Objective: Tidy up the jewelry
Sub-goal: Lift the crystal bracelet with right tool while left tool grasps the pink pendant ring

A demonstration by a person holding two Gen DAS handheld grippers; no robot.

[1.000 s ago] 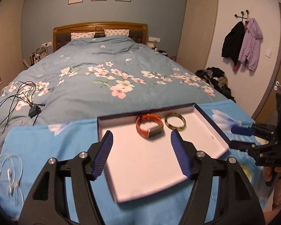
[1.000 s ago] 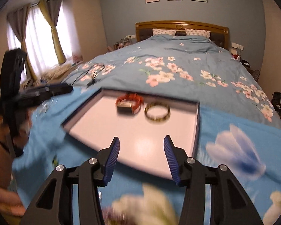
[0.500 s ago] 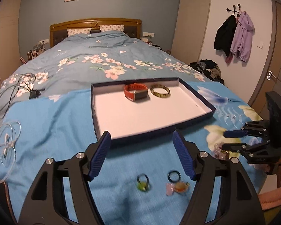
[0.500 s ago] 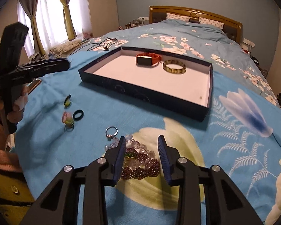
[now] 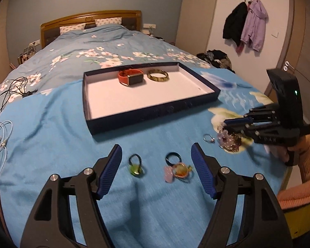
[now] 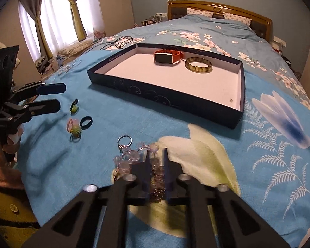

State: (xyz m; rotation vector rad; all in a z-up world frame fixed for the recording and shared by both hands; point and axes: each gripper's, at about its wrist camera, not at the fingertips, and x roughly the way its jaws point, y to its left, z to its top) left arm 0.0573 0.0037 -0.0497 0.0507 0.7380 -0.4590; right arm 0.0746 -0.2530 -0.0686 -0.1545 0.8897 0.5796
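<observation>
The tray holds a watch and bangle. At its 7 o'clock, the right hand-held gripper has just closed, apparently pinching the bead bracelets; rings remain under the wide-open, empty left hand-held gripper.

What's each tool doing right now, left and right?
Left tool: open, holding nothing, above the rings.
Right tool: has just closed on the bead bracelets lying on the blue cloth.

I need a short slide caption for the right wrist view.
Right gripper, jaws just closed on the bead bracelets; watch and bangle lie in the tray.
</observation>
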